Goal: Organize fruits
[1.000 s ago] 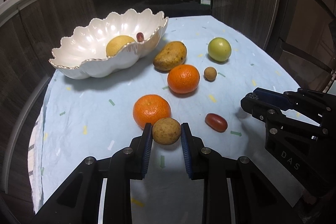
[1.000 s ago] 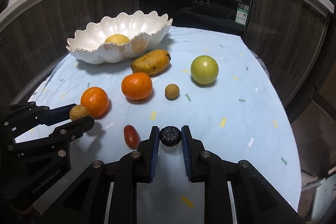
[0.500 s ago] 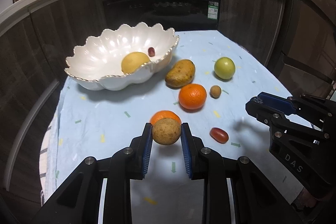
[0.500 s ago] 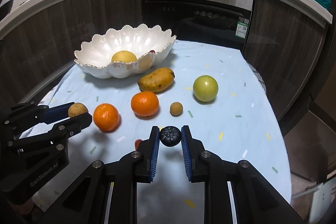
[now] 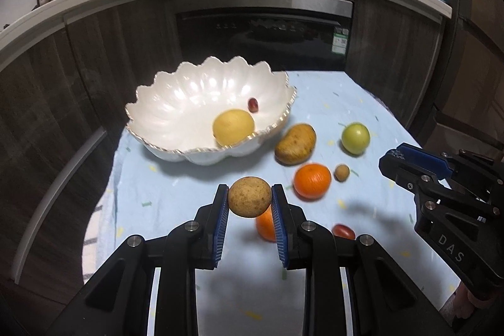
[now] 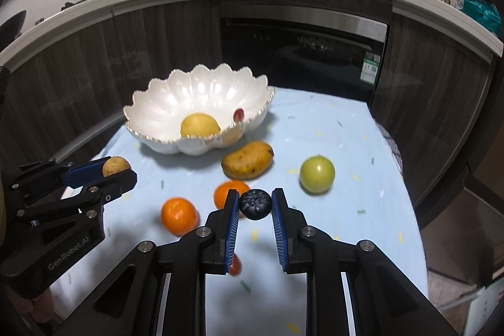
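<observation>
Nearest us, our left gripper [image 5: 249,201] is clenched on a round tan fruit [image 5: 249,200], held clear above the surface [image 5: 176,185]. Our right gripper [image 6: 255,205] grasps a small dark berry [image 6: 255,205] between its fingers [image 6: 232,218], also off the cloth. Below lie a small red fruit [image 5: 344,231] and two oranges [image 6: 179,215] [image 5: 312,181]. Farther out sit a little brown fruit [image 5: 341,172], a mango [image 6: 248,159] and a green fruit [image 6: 317,174]. Farthest, at the left, the white scalloped bowl [image 5: 176,103] holds a yellow fruit [image 5: 233,128] and a small red one [image 5: 253,105].
</observation>
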